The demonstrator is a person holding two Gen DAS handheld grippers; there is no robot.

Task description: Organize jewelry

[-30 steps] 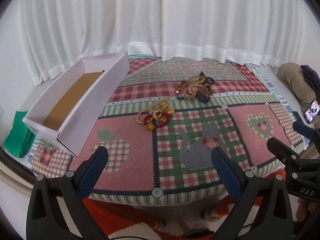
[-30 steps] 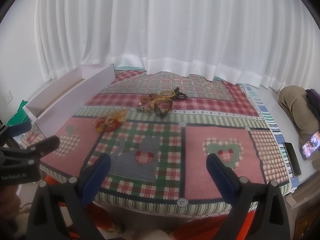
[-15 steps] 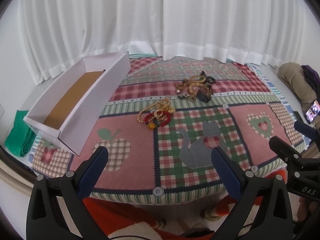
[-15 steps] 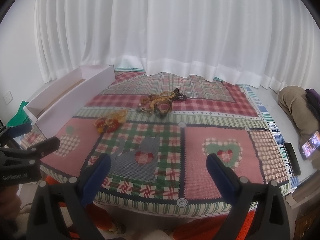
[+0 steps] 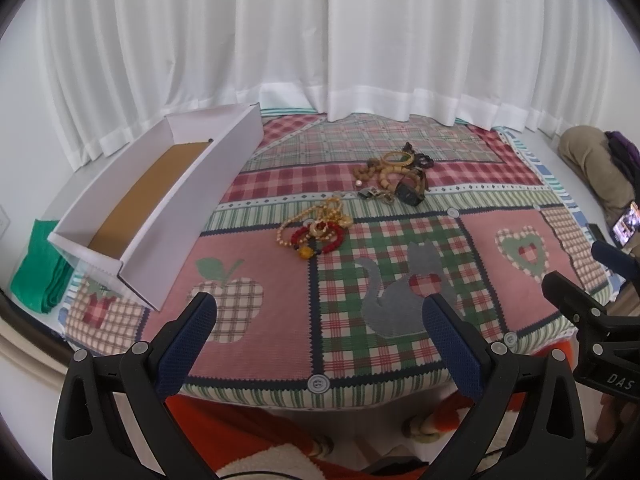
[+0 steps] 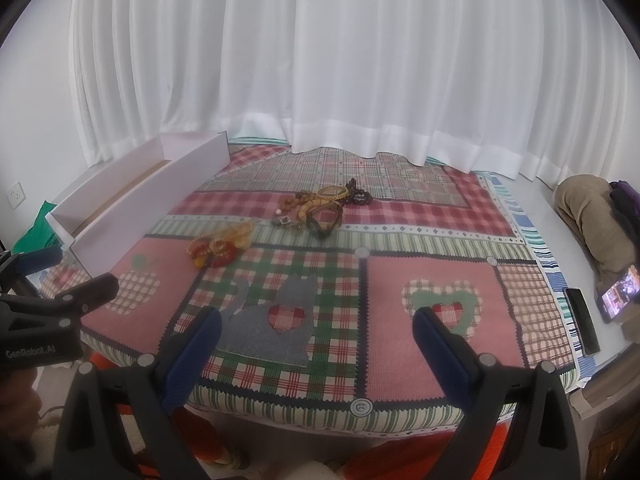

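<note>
A home room: patchwork quilt [image 5: 400,280] on a low bed, white curtains [image 6: 360,80] behind.

The left gripper [image 5: 320,312] hung with its jaws spread wide and nothing between them. The right gripper [image 6: 316,318] was equally wide apart and empty, level with it, both pointing forward side by side.

Bright soft daylight through white curtains [image 5: 320,40], faint shadows, strong fisheye bending, dark vignetted corners, slightly soft detail
</note>
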